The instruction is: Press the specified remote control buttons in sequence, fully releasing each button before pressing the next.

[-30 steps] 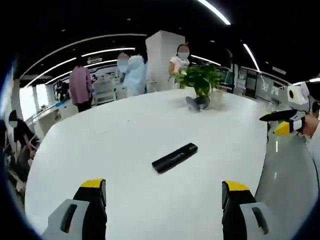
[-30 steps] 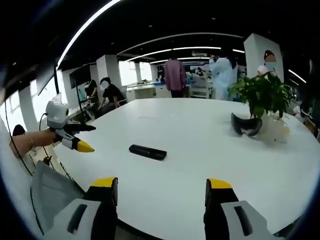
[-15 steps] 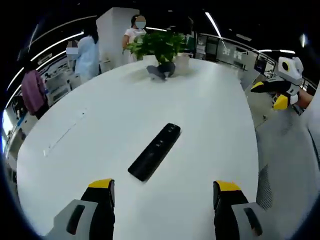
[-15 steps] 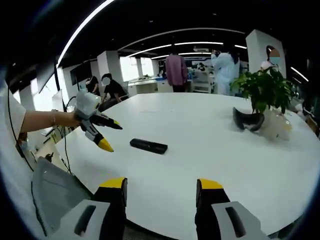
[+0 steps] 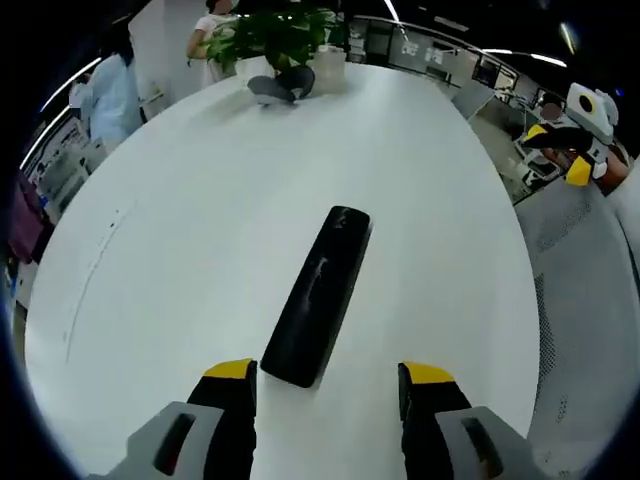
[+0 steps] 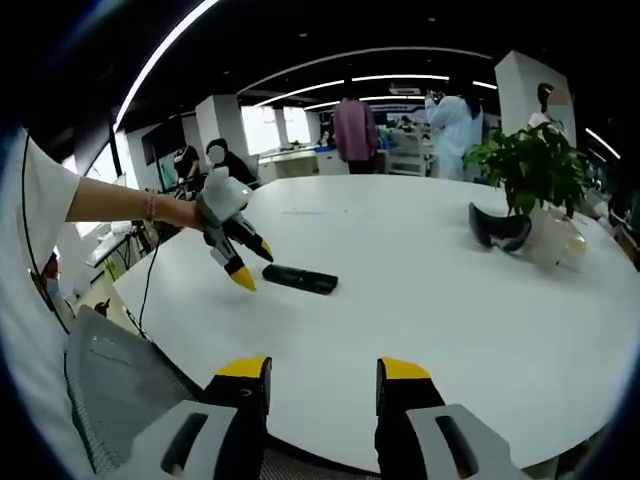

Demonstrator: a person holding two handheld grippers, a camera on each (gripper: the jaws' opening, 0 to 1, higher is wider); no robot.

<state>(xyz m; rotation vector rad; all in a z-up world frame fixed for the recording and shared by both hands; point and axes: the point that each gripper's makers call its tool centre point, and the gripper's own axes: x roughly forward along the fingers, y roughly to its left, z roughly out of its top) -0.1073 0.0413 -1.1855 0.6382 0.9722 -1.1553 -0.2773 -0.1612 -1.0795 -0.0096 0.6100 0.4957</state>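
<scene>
A black remote control point(image 5: 318, 296) lies flat on the white table point(image 5: 200, 200), its long side pointing away from me. My left gripper point(image 5: 330, 375) hovers open just over the remote's near end, one jaw on each side. In the right gripper view, a hand holds the left gripper point(image 6: 252, 266) tilted down at the left end of the remote point(image 6: 300, 279). My right gripper point(image 6: 323, 370) stands open and empty off the table's near edge, well short of the remote. It also shows as the right gripper point(image 5: 558, 152) beyond the table's right edge.
A potted plant point(image 6: 530, 170) and a dark curved object point(image 6: 498, 228) stand at the table's far side. Several people point(image 6: 352, 135) stand or sit in the office behind. A grey mesh chair point(image 6: 110, 390) sits by the near table edge.
My left gripper has come down and forward to the remote, whose near end now lies between its jaws. The right gripper's jaws have narrowed a little.
</scene>
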